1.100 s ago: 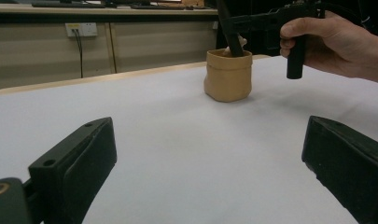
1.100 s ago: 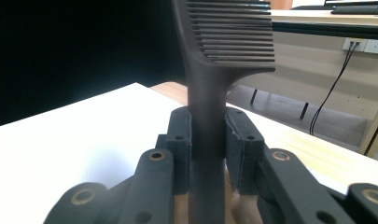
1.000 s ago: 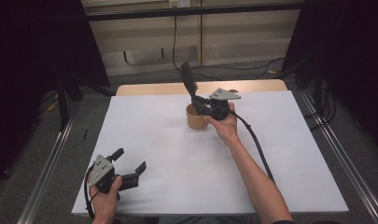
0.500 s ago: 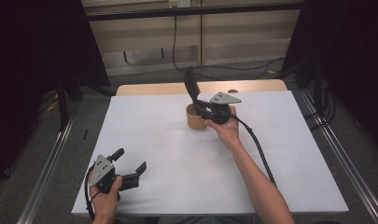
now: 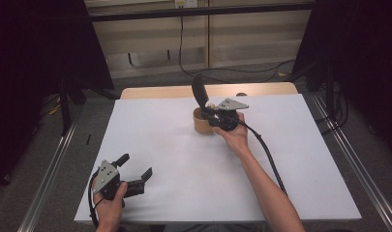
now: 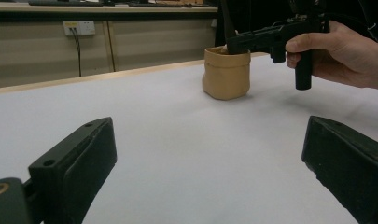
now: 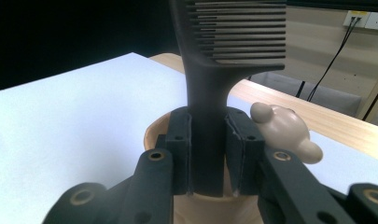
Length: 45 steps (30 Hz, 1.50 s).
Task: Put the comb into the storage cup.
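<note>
So we're holding a black comb (image 7: pixel 224 70) by its handle, right gripper (image 7: pixel 207 154) clamped tight on it, just above center in the high view. It's standing nearly upright, teeth end up, handle pointing straight down into the tan pouch (image 5: pixel 202 123) right beneath. Our left gripper (image 5: pixel 135 175) is sitting open at lower left, well apart.
</note>
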{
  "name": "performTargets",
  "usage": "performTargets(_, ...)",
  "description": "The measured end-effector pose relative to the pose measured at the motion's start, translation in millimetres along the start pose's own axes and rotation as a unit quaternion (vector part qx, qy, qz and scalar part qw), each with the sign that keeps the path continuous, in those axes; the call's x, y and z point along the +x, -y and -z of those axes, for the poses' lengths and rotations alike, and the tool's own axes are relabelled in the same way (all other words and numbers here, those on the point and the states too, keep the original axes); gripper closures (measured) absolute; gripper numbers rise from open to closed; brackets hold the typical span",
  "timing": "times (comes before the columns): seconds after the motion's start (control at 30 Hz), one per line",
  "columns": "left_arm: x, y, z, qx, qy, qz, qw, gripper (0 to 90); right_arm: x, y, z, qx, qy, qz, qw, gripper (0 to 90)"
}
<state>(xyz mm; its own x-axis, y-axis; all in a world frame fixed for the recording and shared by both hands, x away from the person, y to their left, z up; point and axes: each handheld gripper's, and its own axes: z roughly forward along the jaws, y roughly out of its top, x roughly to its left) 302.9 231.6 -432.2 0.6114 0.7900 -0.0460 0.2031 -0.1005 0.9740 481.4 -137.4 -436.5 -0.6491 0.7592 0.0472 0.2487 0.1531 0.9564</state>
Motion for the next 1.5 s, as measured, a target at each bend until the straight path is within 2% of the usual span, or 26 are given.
performTargets(0.23,1.2,-0.1,0.7,0.001,-0.001,-0.002,1.0000,3.2,0.3,1.2,-0.1,-0.005,0.000,-0.006,1.0000,71.4)
performTargets(0.37,1.0,-0.7,0.9,-0.001,0.001,-0.003,1.0000,3.2,1.2,1.3,-0.7,-0.003,-0.004,-0.010,0.9999,67.8)
performTargets(0.57,1.8,-1.2,2.1,-0.004,-0.001,-0.002,1.0000,3.2,0.8,4.0,1.5,-0.007,0.002,-0.016,0.9998,65.3)
performTargets(0.83,1.7,-1.3,2.0,-0.005,-0.001,-0.001,1.0000,3.2,4.0,-3.5,11.9,-0.020,0.001,-0.019,0.9996,55.0)
performTargets(1.17,3.3,-0.8,0.9,-0.004,-0.007,0.002,1.0000,3.2,1.5,-8.0,26.6,-0.026,0.009,-0.020,0.9994,48.6)
performTargets(1.27,3.6,-0.5,0.1,-0.006,-0.008,0.007,0.9999,3.2,0.4,-9.3,29.0,-0.033,0.005,-0.032,0.9989,45.5)
performTargets(1.5,6.6,-0.4,-0.7,-0.004,-0.012,0.006,0.9999,3.2,0.3,-11.1,32.7,-0.029,0.005,-0.042,0.9987,35.1)
